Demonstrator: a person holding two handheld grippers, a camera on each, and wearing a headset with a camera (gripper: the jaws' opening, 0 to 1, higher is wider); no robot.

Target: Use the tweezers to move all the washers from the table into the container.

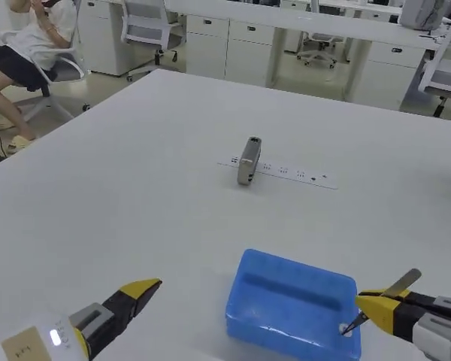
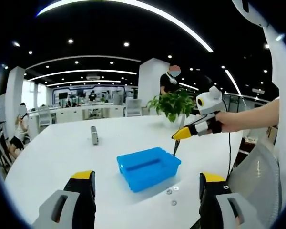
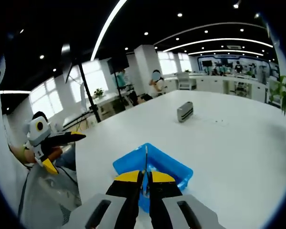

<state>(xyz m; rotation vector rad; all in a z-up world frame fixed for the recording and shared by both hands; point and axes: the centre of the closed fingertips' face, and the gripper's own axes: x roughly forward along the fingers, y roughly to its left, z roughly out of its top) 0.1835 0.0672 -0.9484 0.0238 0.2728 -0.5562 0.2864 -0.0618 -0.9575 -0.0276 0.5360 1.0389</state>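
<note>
A blue container [image 1: 289, 301] stands near the table's front edge. My right gripper [image 1: 376, 304] is shut on metal tweezers [image 1: 395, 287], whose tips hang at the container's near right corner. I cannot tell whether the tips hold a washer. In the right gripper view the tweezers [image 3: 146, 167] rise from the shut jaws over the container [image 3: 174, 168]. My left gripper [image 1: 135, 295] hovers open and empty left of the container. The left gripper view shows three small washers [image 2: 173, 193] on the table beside the container [image 2: 148, 168], and the right gripper [image 2: 181, 134] holding the tweezers [image 2: 175, 148] above its far corner.
A grey block [image 1: 249, 159] stands on a flush socket strip [image 1: 293, 173] mid-table. A person sits on a chair [image 1: 30, 45] off the table's far left. Desks and office chairs [image 1: 146, 30] line the back. A potted plant [image 2: 174, 104] stands beyond the table.
</note>
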